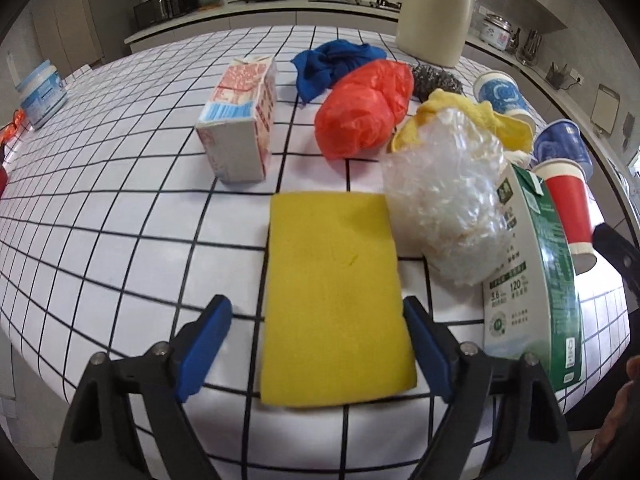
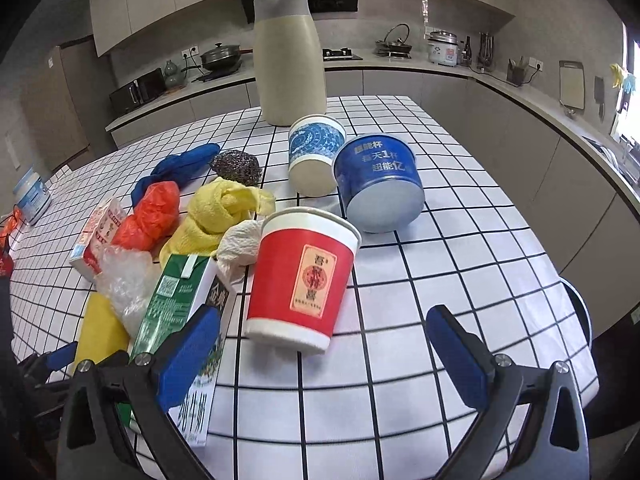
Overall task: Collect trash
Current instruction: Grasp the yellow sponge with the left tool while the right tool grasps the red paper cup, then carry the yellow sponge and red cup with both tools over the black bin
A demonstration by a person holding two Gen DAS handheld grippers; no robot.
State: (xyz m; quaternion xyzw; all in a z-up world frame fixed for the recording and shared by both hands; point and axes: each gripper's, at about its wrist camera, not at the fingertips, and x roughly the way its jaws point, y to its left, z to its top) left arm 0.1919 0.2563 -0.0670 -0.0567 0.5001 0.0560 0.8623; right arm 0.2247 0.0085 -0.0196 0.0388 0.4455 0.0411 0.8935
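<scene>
Jaws wide both grippers: left gripper (image 1: 316, 344) straddles sponge (image 1: 334, 300), seemingly untouched.

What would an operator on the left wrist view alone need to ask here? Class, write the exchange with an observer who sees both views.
Operator: I see only one side of the red cup. Is the right claw gripping it?
Observer: No. The right claw is open, and the red cup stands just ahead of its gap, ungripped.
Operator: The dark blue cup sits at my picture's edge. Which way does it face?
Observer: The dark blue cup lies tipped over, with its grey base turned toward the right wrist camera.
</scene>
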